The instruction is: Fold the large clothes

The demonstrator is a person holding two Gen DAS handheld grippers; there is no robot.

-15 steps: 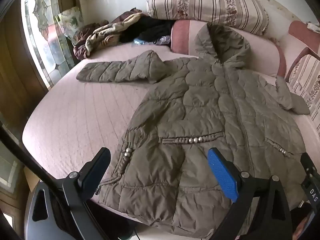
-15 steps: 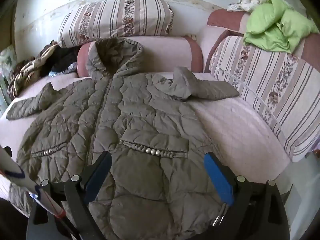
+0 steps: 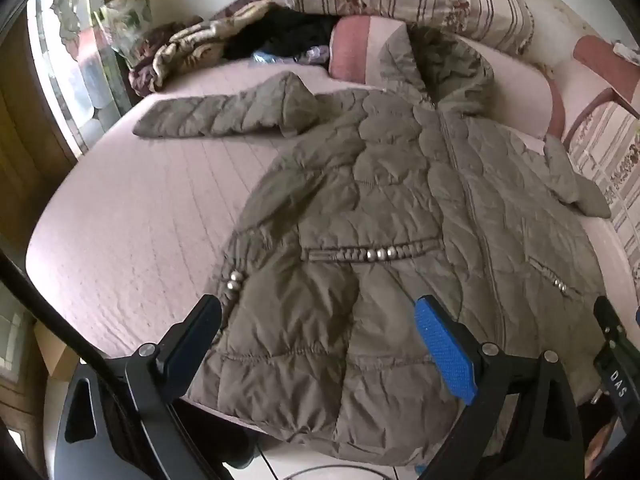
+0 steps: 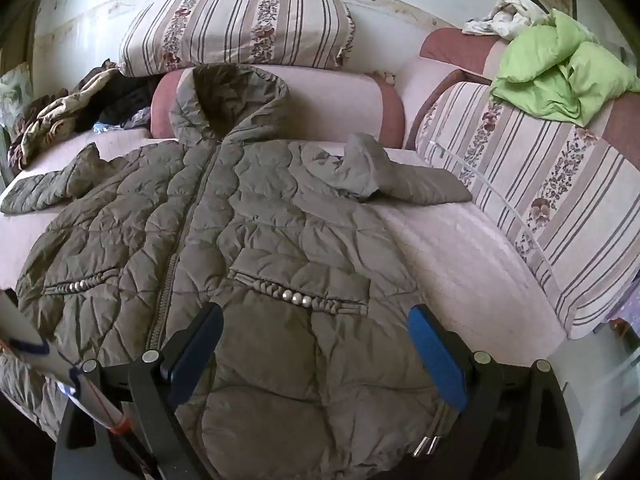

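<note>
Hooded quilted coat [image 3: 400,216] lying spread, front up, on pink sofa seat [image 3: 132,240]; hem reaching between spread fingers of left gripper [image 3: 320,344] and right gripper [image 4: 316,344], both gaping, grasping nothing.

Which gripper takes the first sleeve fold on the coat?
Likely left. The left gripper hangs open over the coat hem, on the side where the long sleeve lies fully spread. The right gripper is also open, but its sleeve is already bunched inward.
</note>
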